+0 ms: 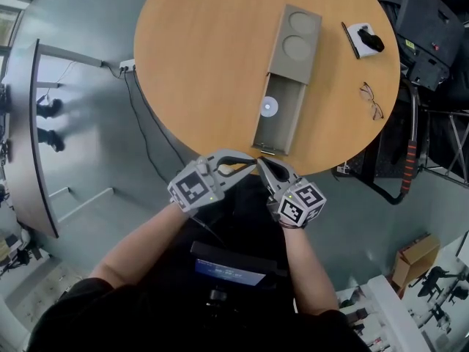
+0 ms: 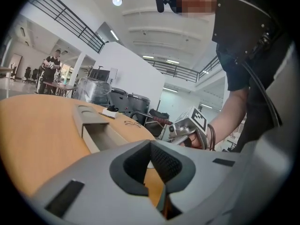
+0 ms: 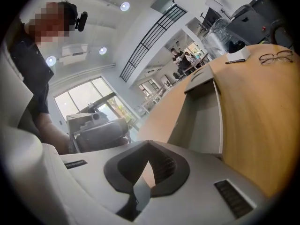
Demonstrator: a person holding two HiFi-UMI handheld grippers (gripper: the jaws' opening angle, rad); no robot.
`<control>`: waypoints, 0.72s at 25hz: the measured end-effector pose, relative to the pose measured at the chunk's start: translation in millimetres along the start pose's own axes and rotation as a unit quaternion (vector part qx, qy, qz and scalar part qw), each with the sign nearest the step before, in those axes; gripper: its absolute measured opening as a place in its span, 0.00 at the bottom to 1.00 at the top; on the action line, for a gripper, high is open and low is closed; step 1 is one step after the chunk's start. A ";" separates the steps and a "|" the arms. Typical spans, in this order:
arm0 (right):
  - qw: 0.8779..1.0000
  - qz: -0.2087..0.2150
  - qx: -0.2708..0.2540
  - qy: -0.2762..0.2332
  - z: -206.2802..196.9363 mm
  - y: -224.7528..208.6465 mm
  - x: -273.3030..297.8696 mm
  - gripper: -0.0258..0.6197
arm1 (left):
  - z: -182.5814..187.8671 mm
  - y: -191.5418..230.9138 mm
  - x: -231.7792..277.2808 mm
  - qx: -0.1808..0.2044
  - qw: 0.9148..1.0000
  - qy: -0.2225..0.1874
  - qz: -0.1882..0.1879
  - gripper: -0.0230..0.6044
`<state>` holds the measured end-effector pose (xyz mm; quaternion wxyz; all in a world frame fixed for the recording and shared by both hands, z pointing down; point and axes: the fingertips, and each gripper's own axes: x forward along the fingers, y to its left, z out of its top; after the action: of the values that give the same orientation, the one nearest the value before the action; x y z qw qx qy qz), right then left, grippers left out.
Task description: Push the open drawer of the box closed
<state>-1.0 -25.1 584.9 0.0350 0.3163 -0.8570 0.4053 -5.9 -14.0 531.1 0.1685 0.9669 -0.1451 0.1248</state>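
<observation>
Both your left gripper (image 1: 248, 164) and right gripper (image 1: 265, 169) are clenched on nothing, tip close to tip at the worktop's (image 1: 198, 64) near edge. The open drawer (image 1: 287, 116) lies just ahead of them (white disc (image 1: 269, 107) inside), with the box (image 1: 297, 39) beyond. Glasses (image 1: 372, 100) sit well off to the right, and open worktop lies to the left.

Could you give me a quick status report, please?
Left gripper, right gripper shut, empty. Drawer open, front just ahead of them. Nothing blocking it.

No legible text, labels or numbers on anything in view.
</observation>
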 end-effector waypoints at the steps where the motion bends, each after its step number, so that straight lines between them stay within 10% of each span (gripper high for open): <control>1: 1.000 -0.002 0.005 0.002 -3.8 -4.3 1.8 0.06 | -3.8 2.2 1.1 -0.003 1.000 0.003 0.000 0.08; 18: 0.999 -0.017 0.042 0.029 -28.5 -47.3 22.9 0.06 | -35.3 21.8 18.9 -0.038 0.999 0.016 0.001 0.08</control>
<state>2.2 -38.8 643.1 0.0533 0.3201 -0.8325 0.4490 -2.2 -25.3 575.1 0.2071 0.9576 -0.1481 0.1347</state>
